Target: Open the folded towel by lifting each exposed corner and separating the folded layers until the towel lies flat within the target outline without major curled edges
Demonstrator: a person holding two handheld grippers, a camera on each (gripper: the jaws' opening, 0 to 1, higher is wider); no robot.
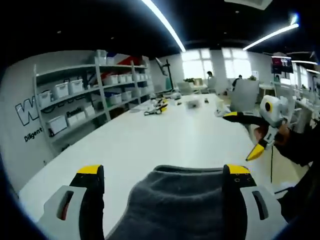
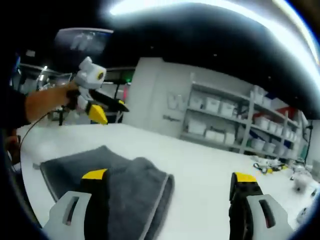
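Observation:
A grey folded towel [image 1: 175, 205] lies on the white table [image 1: 150, 135], its near part bulging up between my left gripper's [image 1: 164, 172] wide-apart jaws, which are open. In the right gripper view the towel [image 2: 115, 175] shows a rounded fold on its right side and a flat layer towards the left. My right gripper [image 2: 170, 177] is open, its left jaw over the towel and its right jaw over bare table [image 2: 210, 160]. Each gripper shows in the other's view, held in a hand above the table: right gripper [image 1: 243, 135], left gripper [image 2: 107, 111].
Shelving with white bins [image 1: 75, 95] [image 2: 225, 112] runs along the wall beside the table. Yellow and black tools [image 1: 159, 106] [image 2: 267, 166] lie at the table's far end. A thin cable [image 1: 271, 165] hangs from the right gripper. A person's sleeve [image 1: 300, 145] is at the right.

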